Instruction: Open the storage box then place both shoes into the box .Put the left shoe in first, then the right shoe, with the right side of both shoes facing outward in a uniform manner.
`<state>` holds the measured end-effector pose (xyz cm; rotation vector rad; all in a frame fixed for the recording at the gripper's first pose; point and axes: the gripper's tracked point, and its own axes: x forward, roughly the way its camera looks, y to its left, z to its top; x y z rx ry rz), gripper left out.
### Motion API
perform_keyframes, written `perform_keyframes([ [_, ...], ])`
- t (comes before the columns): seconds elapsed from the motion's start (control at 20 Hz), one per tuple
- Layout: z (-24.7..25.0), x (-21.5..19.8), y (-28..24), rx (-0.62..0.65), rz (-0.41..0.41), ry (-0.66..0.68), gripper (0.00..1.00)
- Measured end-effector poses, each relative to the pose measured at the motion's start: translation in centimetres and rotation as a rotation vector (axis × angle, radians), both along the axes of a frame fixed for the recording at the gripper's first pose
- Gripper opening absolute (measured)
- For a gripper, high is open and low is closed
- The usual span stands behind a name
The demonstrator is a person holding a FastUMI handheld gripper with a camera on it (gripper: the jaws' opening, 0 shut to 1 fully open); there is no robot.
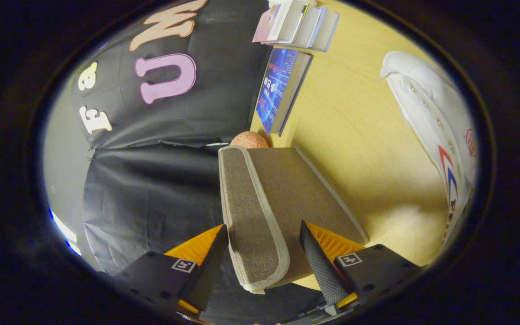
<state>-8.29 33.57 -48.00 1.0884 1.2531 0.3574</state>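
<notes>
The gripper [263,253] straddles the edge of a box lid [260,212], brown woven fabric with pale piping, raised between its spread fingers; contact with the pads is unclear. Beyond the lid, books [282,88] stand on the yellow wooden counter [355,135]. Farther right lies a white shoe [440,131] with red and blue chevrons.

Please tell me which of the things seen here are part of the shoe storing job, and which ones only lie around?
Part of the job:
- storage box lid, brown fabric, between the fingers of the gripper, which are close on either side; contact unclear
- white shoe, on the wooden table beyond the fingers

Just lying about:
- blue book
- stack of books
- orange round object behind the lid
</notes>
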Motion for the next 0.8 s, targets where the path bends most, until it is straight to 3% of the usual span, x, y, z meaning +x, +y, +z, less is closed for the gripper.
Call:
perform_keyframes([
  [0.15,1.3,0.6,0.2,0.052,-0.023,0.004,0.97],
  [0.35,1.4,0.1,0.1,0.068,0.002,0.021,0.7],
  [0.6,1.5,-1.7,0.4,0.068,0.095,0.0,0.37],
  [0.65,2.0,-1.2,-2.0,0.059,0.081,-0.01,0.3],
  [0.7,1.3,-1.2,0.5,0.056,0.08,-0.019,0.23],
  [0.8,2.3,-0.9,-0.1,0.065,0.098,-0.046,0.14],
])
